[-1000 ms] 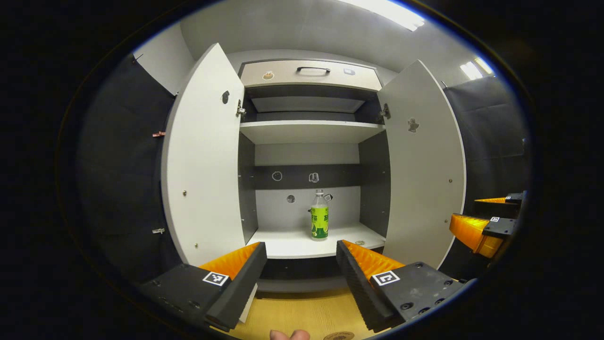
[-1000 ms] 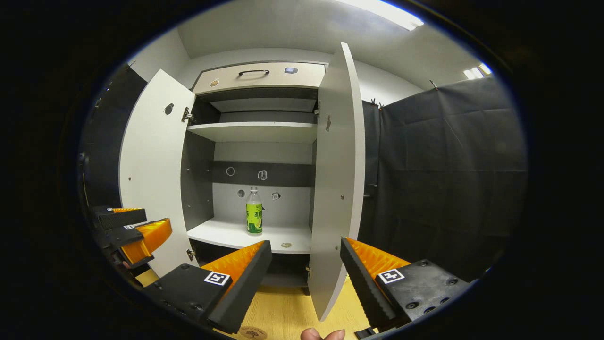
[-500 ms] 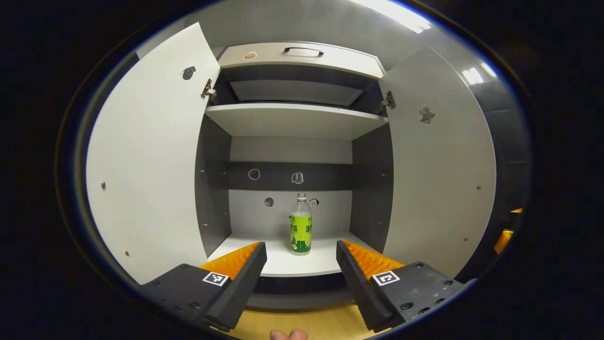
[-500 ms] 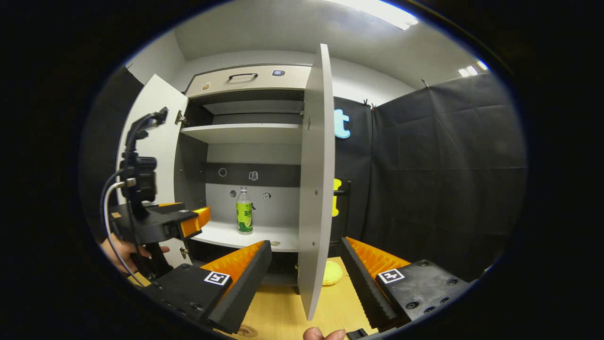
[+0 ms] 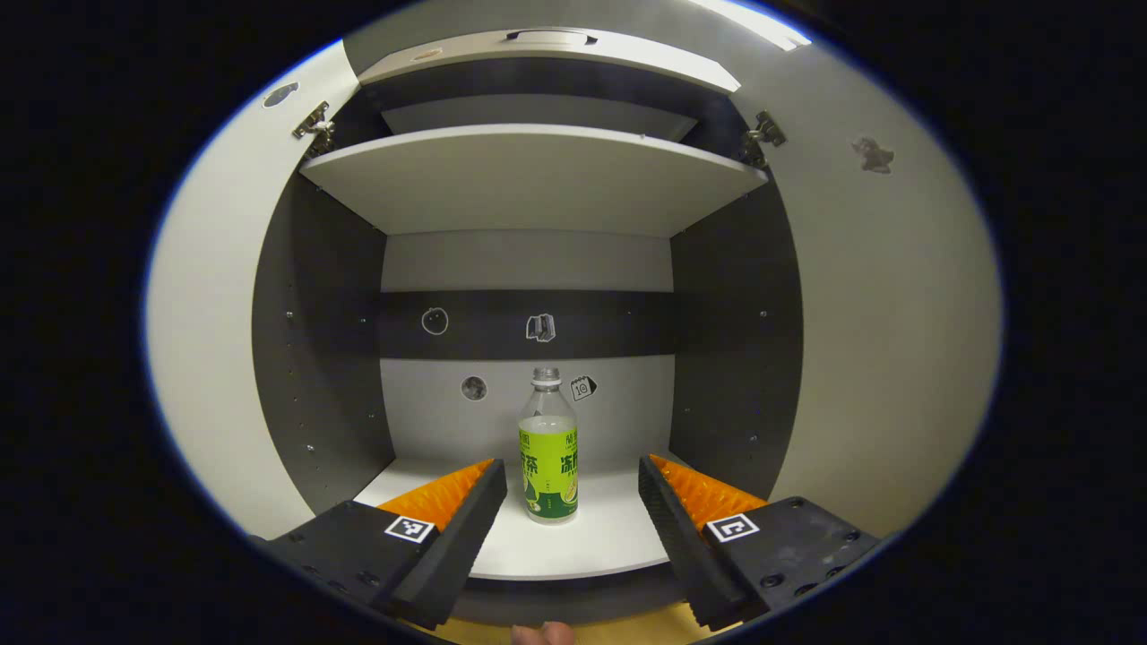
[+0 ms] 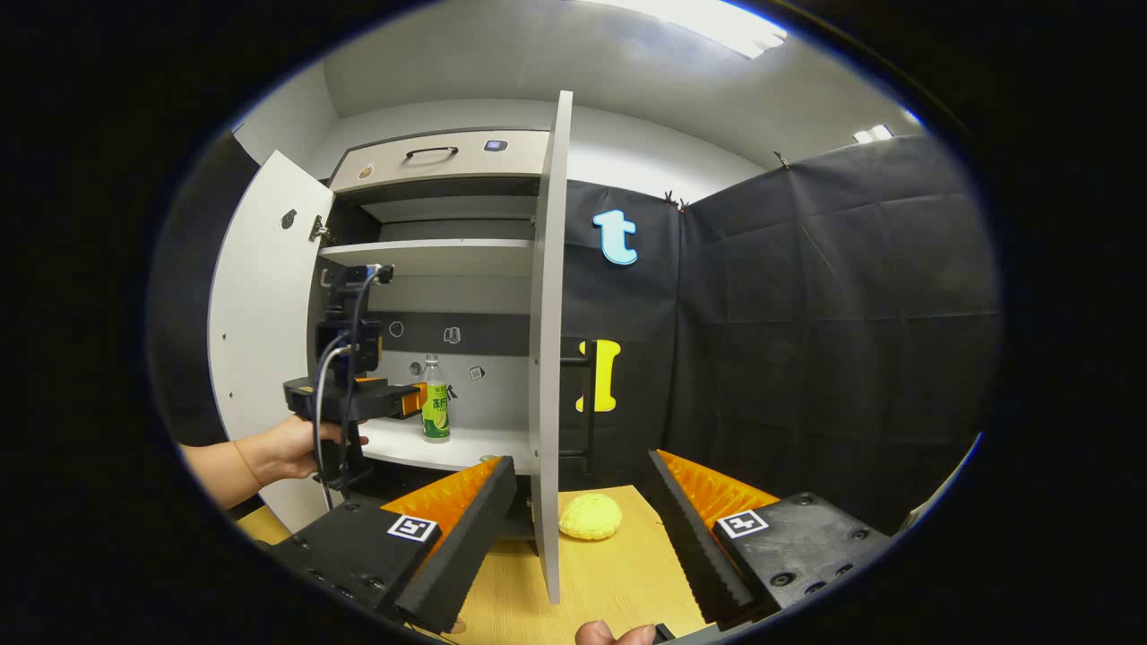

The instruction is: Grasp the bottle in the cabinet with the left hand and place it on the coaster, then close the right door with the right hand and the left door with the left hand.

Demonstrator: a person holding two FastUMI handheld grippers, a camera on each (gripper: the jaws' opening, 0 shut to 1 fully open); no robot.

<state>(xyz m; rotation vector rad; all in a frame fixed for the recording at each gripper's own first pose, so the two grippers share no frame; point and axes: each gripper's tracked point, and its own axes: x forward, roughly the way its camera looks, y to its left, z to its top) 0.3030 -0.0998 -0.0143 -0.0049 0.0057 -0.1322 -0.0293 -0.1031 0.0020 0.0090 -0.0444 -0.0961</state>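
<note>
Bottle [image 5: 547, 448] upright, beyond spread left gripper [image 5: 572, 502] fingers

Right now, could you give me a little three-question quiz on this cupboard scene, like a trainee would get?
1. True or false: the left gripper is shut on the bottle.
2. The bottle stands on: A) the upper shelf, B) the lower shelf, C) the wooden table.
3. Fill in: beside the right door, a yellow ____ lies on the table.

Key: 1 false, its fingers are apart and short of the bottle. 2 B. 3 bun, or something bun-shaped.
</note>
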